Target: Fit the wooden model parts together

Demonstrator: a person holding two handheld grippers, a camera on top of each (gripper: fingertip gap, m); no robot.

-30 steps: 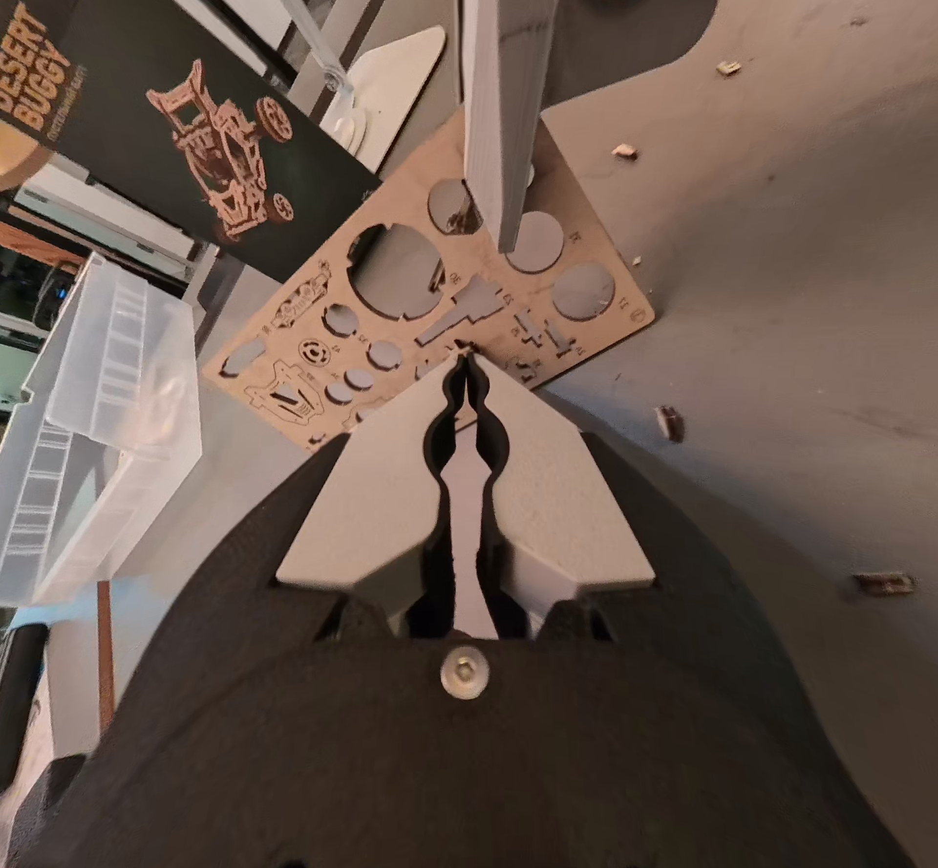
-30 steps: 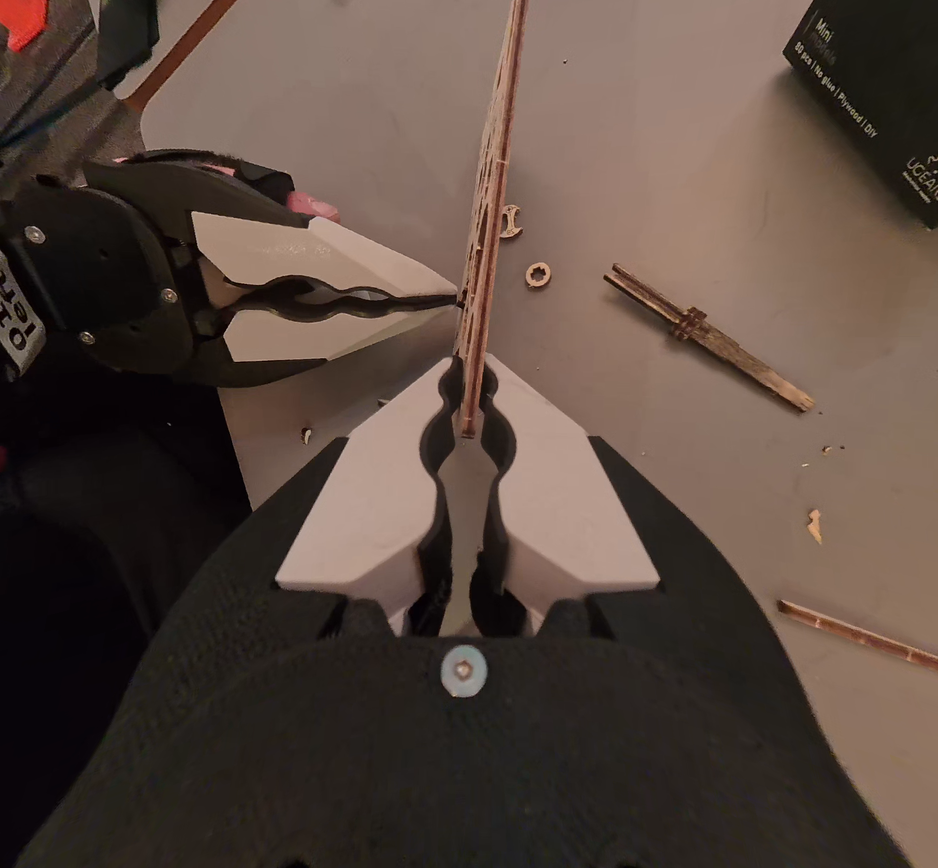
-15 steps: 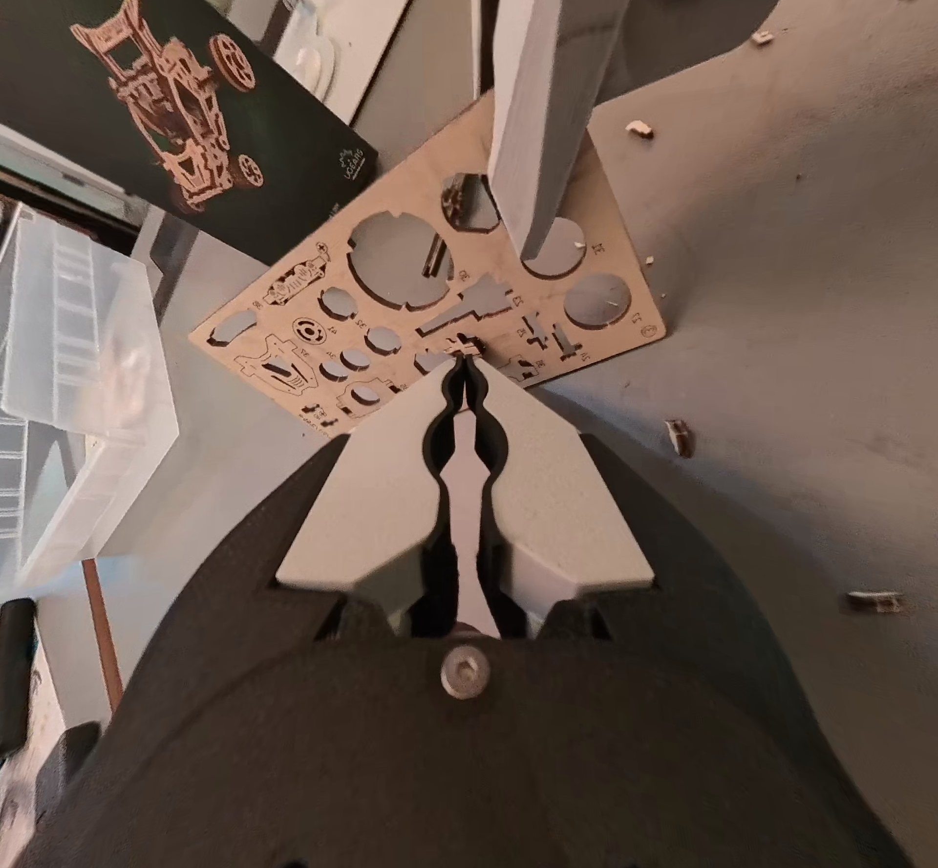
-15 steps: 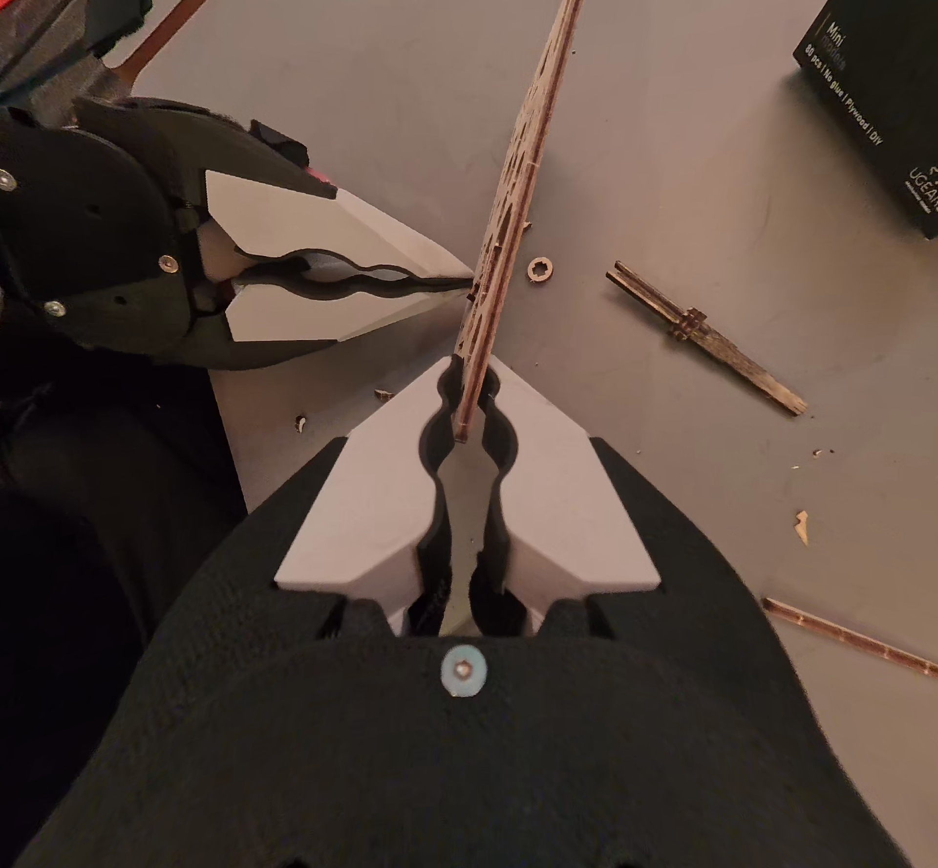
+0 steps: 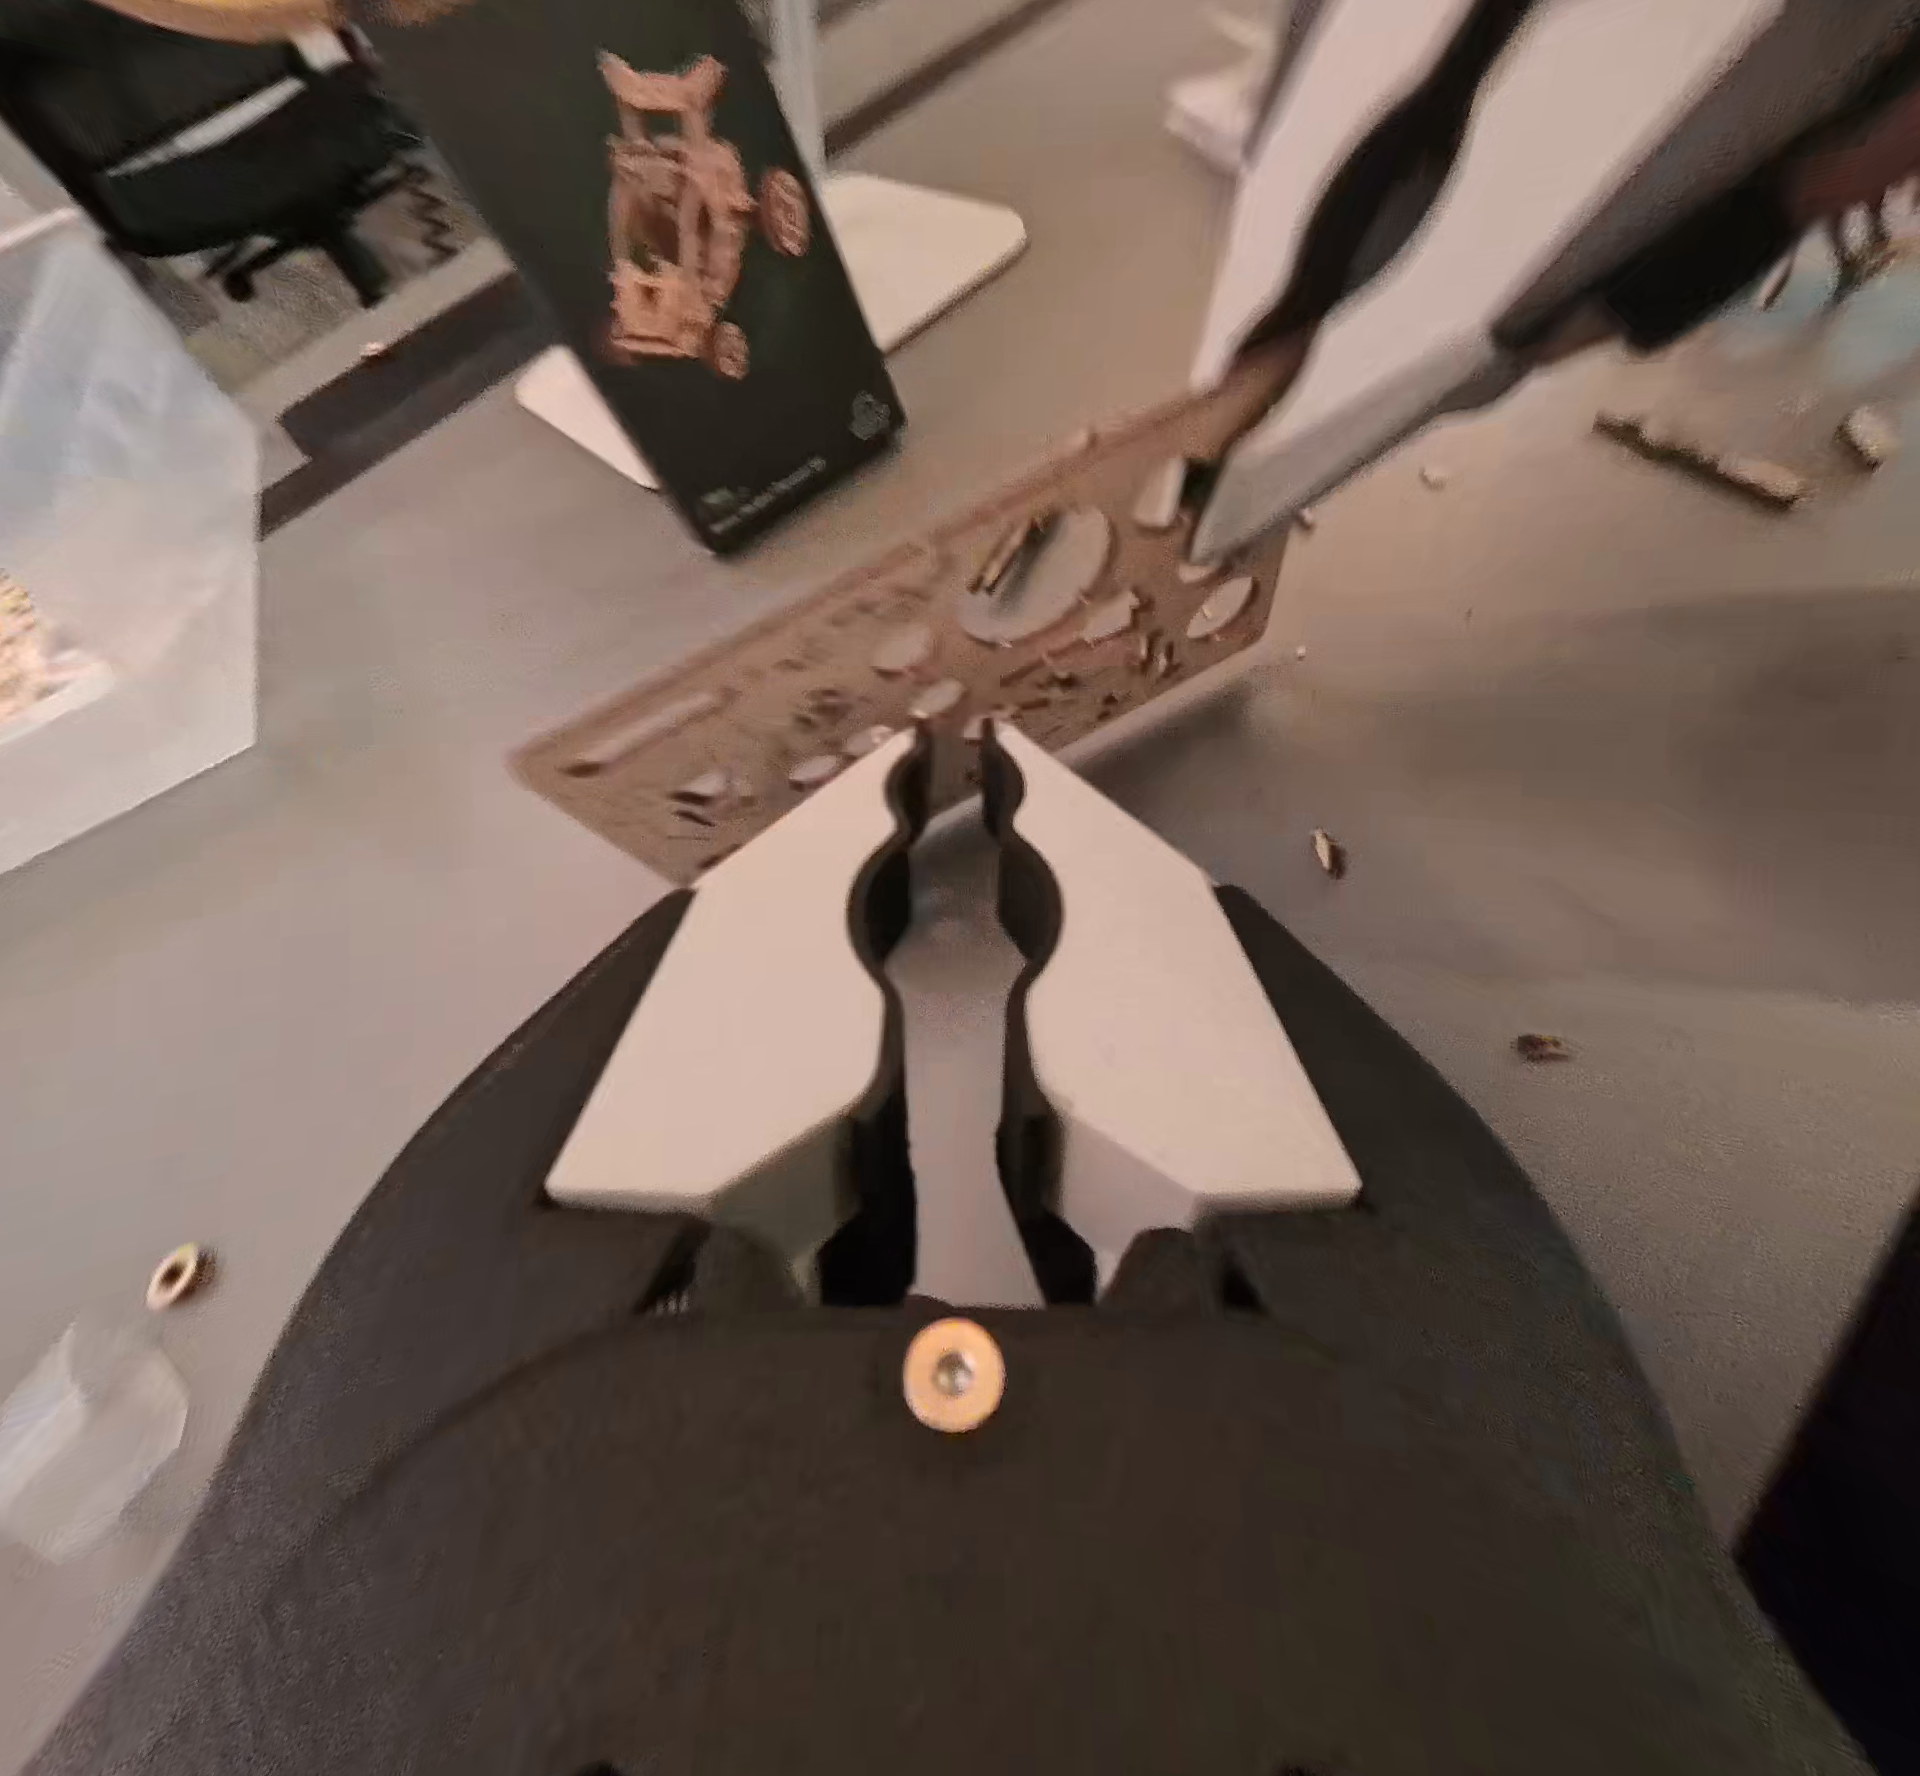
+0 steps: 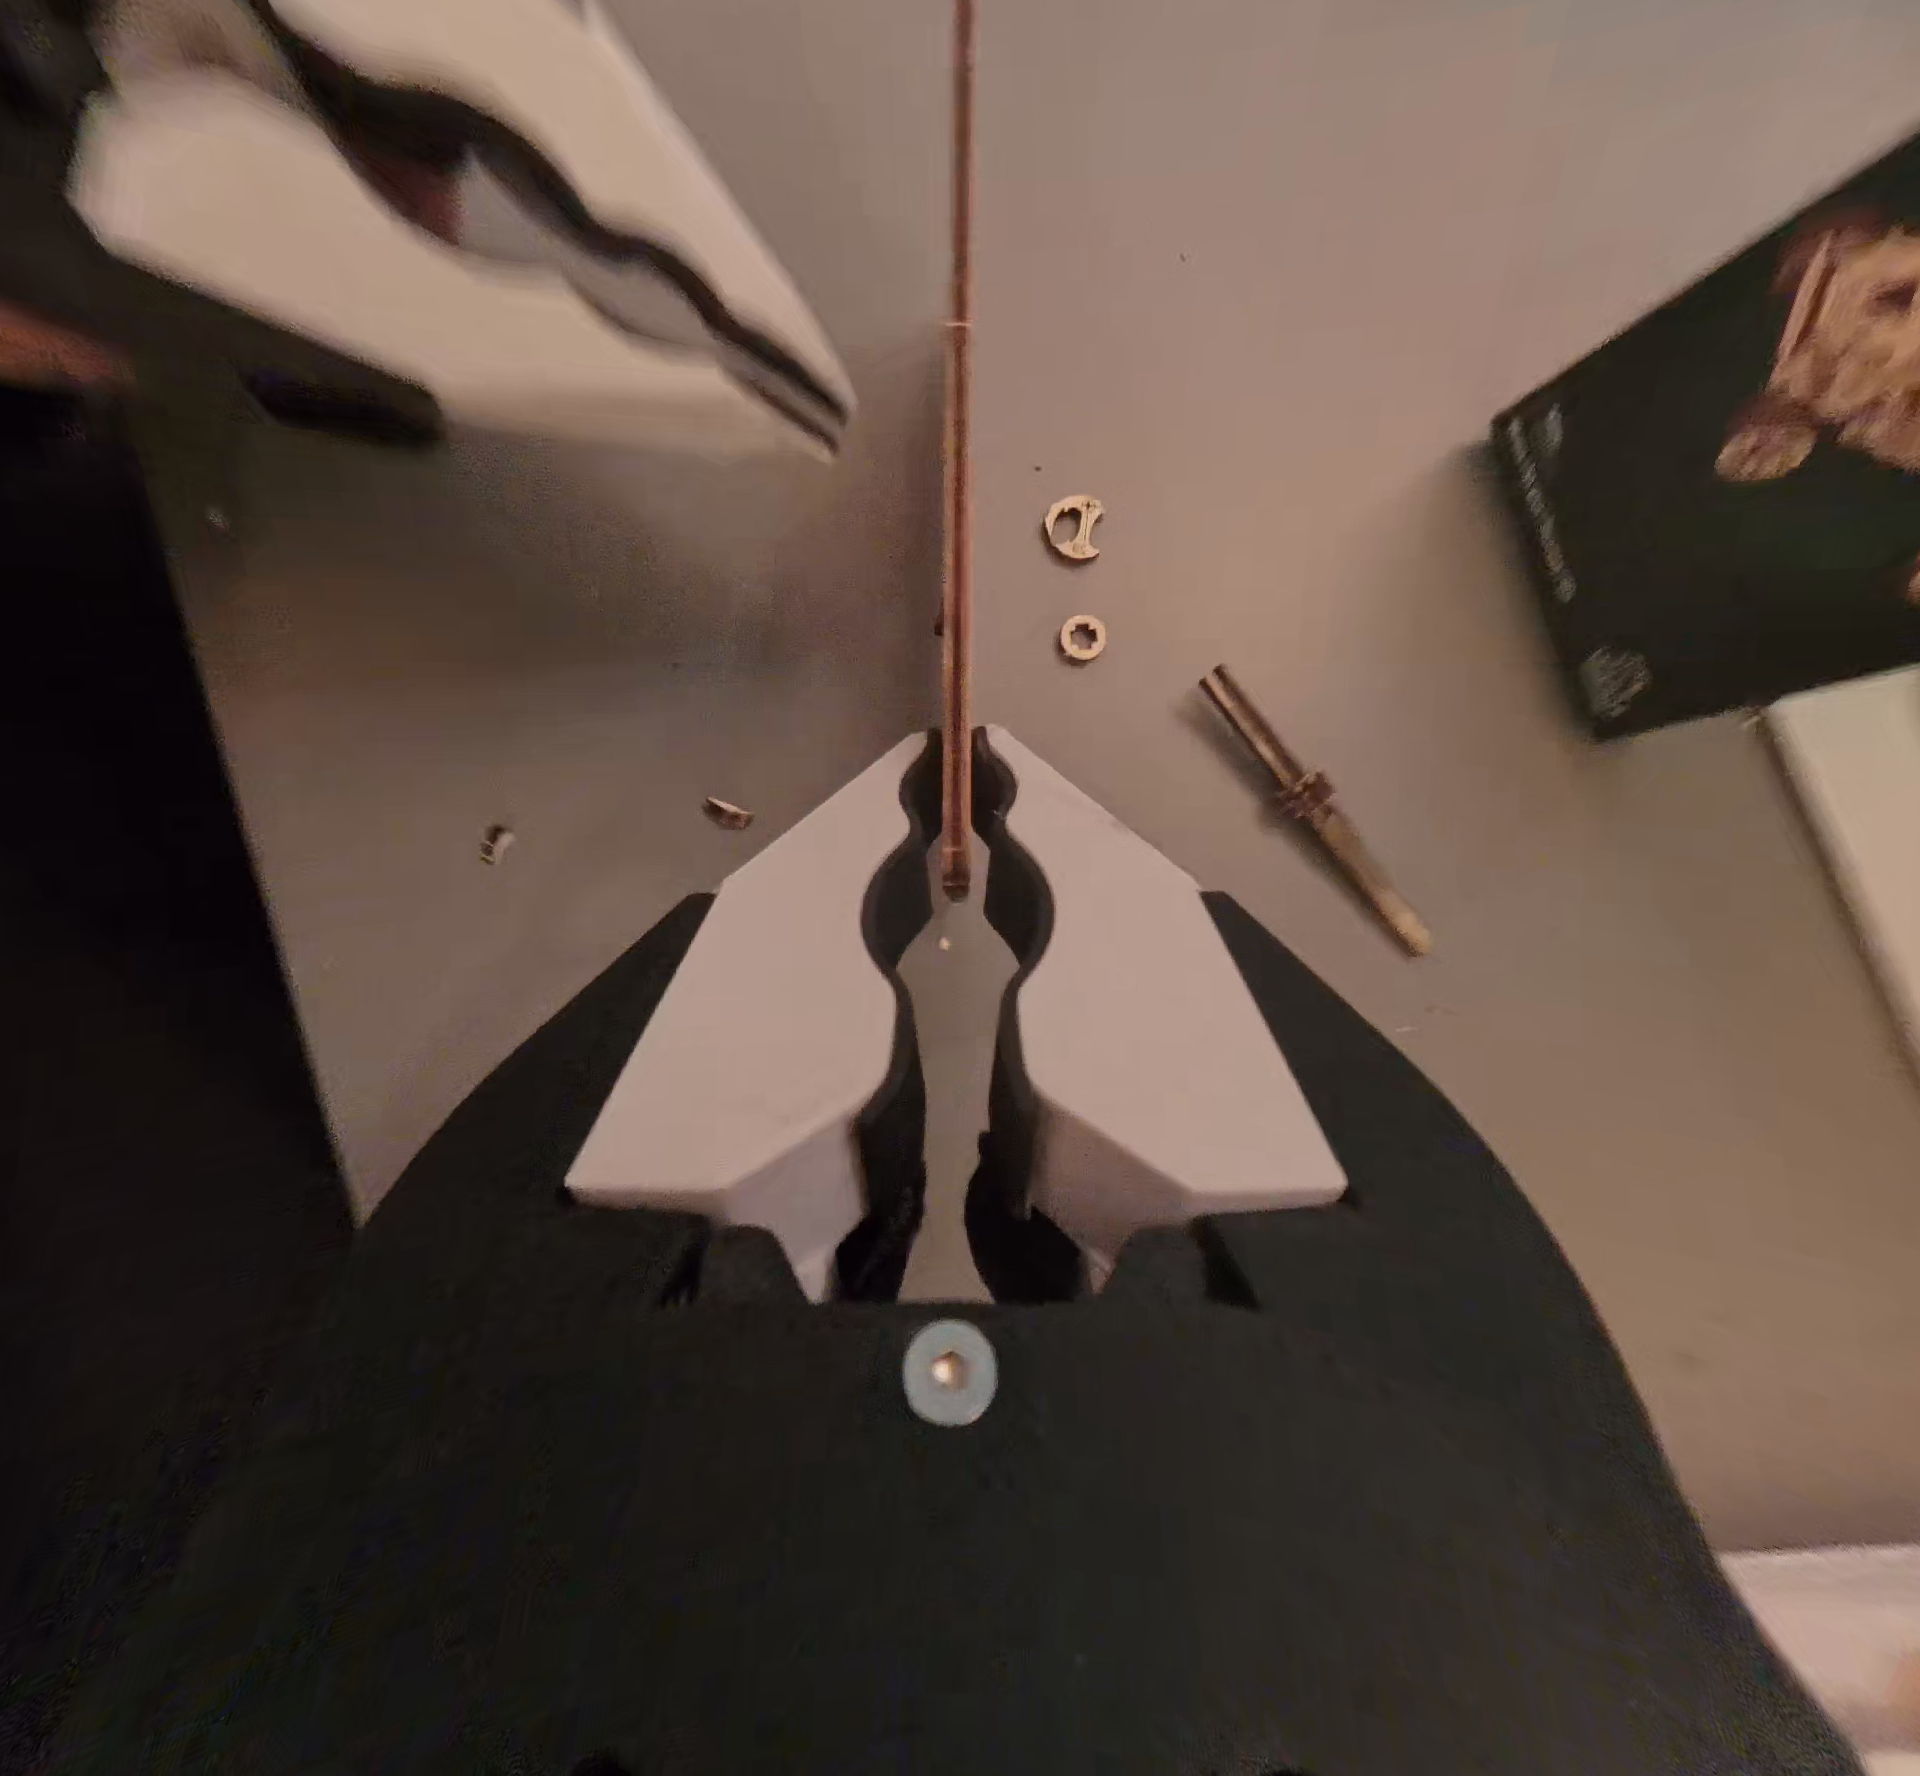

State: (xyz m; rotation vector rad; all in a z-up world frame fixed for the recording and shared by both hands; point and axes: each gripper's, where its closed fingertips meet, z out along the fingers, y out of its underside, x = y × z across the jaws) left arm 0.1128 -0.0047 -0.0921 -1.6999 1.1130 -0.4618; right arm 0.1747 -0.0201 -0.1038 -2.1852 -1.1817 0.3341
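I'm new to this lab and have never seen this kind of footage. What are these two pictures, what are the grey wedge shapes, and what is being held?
There is no robot here: a person holds a hand-held claw in each hand, and each claw carries a camera looking forward along its two grey fingers. One picture comes from the left claw, the other from the right claw; each also shows the other claw farther off.

The right claw is shut on a thin wooden parts sheet, seen edge-on in its own view. The left claw is slightly open, empty, close to the sheet.

On the grey table lie a dark kit box, a wooden axle, two small wooden rings and wood scraps. The pictures are blurred.
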